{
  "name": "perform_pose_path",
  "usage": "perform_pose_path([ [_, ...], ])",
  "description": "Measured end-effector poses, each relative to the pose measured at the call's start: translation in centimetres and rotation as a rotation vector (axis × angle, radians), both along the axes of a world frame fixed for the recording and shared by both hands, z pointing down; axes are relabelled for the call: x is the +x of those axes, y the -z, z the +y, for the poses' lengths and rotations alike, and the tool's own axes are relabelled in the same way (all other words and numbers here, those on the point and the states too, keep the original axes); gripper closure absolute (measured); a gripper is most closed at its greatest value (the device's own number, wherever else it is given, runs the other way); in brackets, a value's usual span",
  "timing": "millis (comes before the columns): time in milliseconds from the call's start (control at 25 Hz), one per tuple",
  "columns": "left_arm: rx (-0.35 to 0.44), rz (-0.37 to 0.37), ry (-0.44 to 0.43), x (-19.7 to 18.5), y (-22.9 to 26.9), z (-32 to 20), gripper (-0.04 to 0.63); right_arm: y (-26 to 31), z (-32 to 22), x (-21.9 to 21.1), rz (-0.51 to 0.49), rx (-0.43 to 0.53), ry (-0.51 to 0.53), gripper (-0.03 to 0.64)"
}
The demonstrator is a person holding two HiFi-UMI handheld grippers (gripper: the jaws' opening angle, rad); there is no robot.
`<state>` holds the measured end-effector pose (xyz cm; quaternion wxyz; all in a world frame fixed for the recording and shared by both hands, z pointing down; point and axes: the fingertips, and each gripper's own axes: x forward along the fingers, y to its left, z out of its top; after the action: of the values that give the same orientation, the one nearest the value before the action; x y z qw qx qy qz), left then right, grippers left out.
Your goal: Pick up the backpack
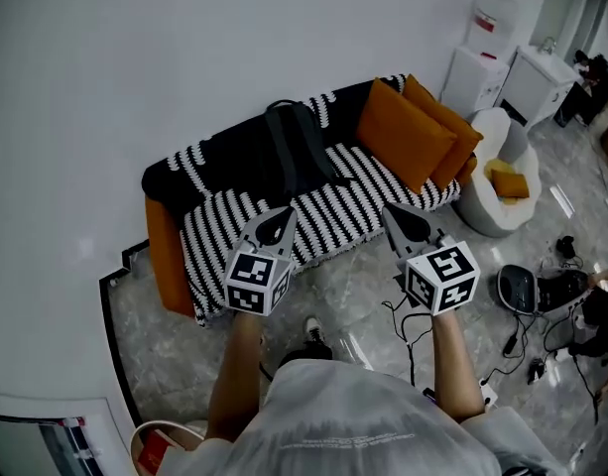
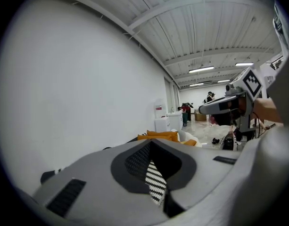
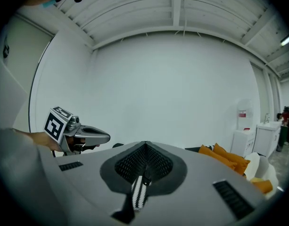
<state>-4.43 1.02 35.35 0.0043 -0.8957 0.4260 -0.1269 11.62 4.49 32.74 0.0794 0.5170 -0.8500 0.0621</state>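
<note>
A black backpack (image 1: 294, 152) lies on the seat and backrest of a sofa (image 1: 333, 211) covered in a black-and-white striped throw. Both grippers are held side by side in front of the sofa, short of the backpack, pointing toward it. My left gripper (image 1: 281, 214) has its jaws together with nothing between them, and so does my right gripper (image 1: 396, 212). In the left gripper view the shut left gripper (image 2: 151, 144) fills the foreground, with the right gripper (image 2: 215, 108) beside it. The right gripper view shows the shut right gripper (image 3: 145, 146) and the left gripper (image 3: 94, 136).
Orange cushions (image 1: 415, 132) lean at the sofa's right end. A white armchair (image 1: 494, 201) with a small orange pillow stands to the right, with a water dispenser (image 1: 479, 58) and a white cabinet (image 1: 537, 82) behind. Cables and dark gear (image 1: 527, 291) litter the marble floor at right.
</note>
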Motion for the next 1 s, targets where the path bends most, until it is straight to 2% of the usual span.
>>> perform_pose_path([
  [440,-0.022,-0.009,-0.012,-3.6,-0.8,-13.0,0.601,-0.4,-13.5,-3.4,0.044,-0.003,-0.043,0.615],
  [880,-0.102,-0.028,0.027,-6.9,-4.0,-21.5,0.6,-2.8,-22.1,-5.3,0.057,-0.063,-0.053,0.615],
  [1000,-0.129,-0.04,0.044,-7.3,-5.8,-23.8,0.576,-4.2,-24.4,-5.4,0.058,-0.088,-0.035,0.607],
])
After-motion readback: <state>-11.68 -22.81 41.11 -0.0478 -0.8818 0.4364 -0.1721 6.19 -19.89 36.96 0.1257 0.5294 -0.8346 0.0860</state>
